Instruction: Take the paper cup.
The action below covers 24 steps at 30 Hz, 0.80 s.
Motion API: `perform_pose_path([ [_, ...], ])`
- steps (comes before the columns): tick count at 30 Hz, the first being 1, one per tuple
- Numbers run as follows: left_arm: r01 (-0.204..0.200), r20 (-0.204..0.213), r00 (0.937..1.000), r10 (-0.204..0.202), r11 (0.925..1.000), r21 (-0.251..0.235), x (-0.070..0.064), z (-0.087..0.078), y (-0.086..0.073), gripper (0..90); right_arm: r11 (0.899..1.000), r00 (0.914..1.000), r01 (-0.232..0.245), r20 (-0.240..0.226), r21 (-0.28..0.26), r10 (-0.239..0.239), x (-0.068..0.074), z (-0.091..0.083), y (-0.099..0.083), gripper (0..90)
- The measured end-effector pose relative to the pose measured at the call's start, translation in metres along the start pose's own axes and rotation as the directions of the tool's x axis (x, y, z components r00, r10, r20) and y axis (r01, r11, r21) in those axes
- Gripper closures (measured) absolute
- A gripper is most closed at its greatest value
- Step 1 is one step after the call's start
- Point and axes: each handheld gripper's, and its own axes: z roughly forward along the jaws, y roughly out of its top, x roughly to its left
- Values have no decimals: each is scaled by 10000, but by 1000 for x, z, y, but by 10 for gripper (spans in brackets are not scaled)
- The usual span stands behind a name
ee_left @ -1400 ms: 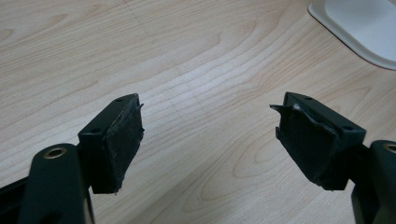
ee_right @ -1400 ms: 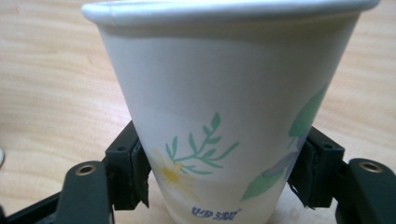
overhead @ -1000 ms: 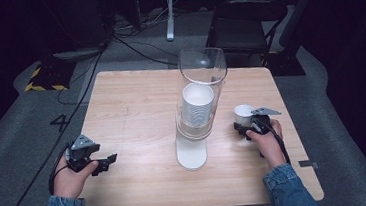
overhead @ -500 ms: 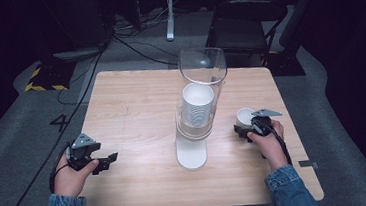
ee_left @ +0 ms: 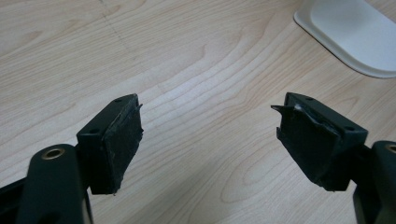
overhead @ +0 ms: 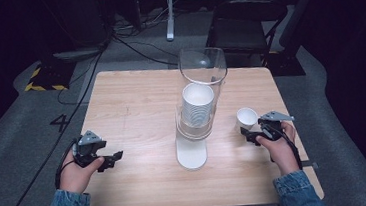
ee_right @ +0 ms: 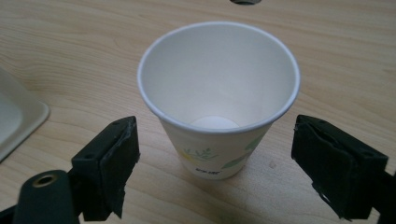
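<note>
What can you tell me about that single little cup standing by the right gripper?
The cup is a small white paper one with a rolled rim and a faint green leaf print low on its side. It stands upright and empty on the wooden table, apart from the stacked cups. The right gripper sits just before it, jaws open on either side, touching nothing.

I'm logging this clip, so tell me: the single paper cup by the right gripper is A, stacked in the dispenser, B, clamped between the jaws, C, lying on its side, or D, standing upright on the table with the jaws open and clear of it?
D: the paper cup stands upright on the table, and the right gripper has its jaws open with gaps either side.
</note>
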Motion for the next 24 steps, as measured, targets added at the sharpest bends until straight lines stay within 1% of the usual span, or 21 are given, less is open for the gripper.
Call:
perform_pose_path([
  [1,-35,2,10000,35,10000,-2,-1,0,0,217,9998,9999,-26,-136,-215,23,3,-9,2,160],
  [4,-99,9,10000,99,9999,60,-2,-1,0,217,9988,9992,185,-342,-455,-200,8,-20,6,161],
  [5,-160,97,9998,158,9998,122,-3,1,-2,217,9985,9987,228,-434,-498,-249,10,-23,7,161],
  [7,-180,78,9998,179,9997,190,-3,1,-3,218,9983,9984,247,-505,-521,-273,12,-26,8,161],
  [8,-175,88,9998,173,9996,240,-5,2,-4,217,9979,9973,267,-671,-582,-306,16,-31,9,162],
  [11,-223,142,9997,220,9995,225,-8,3,-6,217,9976,9937,268,-1074,-631,-335,24,-37,10,162],
  [12,-223,142,9997,220,9995,225,-8,3,-6,216,9976,9937,268,-1074,-631,-335,24,-37,10,162],
  [13,-154,310,9994,151,9998,104,-12,5,-8,217,9966,9897,437,-1332,-700,-528,30,-39,10,165],
  [14,-169,459,9988,166,9998,76,-13,6,-9,219,9964,9869,447,-1514,-720,-552,34,-40,10,166],
  [17,-286,649,9975,280,9996,78,-19,7,-10,221,9953,9733,704,-2140,-658,-830,44,-42,10,188],
  [18,-344,670,9972,340,9994,55,-21,8,-10,221,9946,9689,807,-2290,-653,-937,47,-43,10,187],
  [19,-344,670,9972,340,9994,55,-21,8,-10,221,9946,9689,807,-2290,-653,-937,47,-43,10,187],
  [20,-377,737,9966,369,9993,90,-23,8,-8,220,9922,9599,1052,-2538,-674,-1190,54,-44,9,187],
  [22,-443,774,9961,436,9990,79,-24,9,-8,219,9897,9518,1251,-2732,-699,-1396,62,-44,9,187],
  [23,-443,774,9961,436,9990,79,-24,9,-8,219,9897,9518,1251,-2732,-699,-1396,62,-44,9,187],
  [24,-524,815,9954,509,9985,162,-24,10,-8,219,9858,9431,1478,-2888,-799,-1648,70,-44,8,188],
])
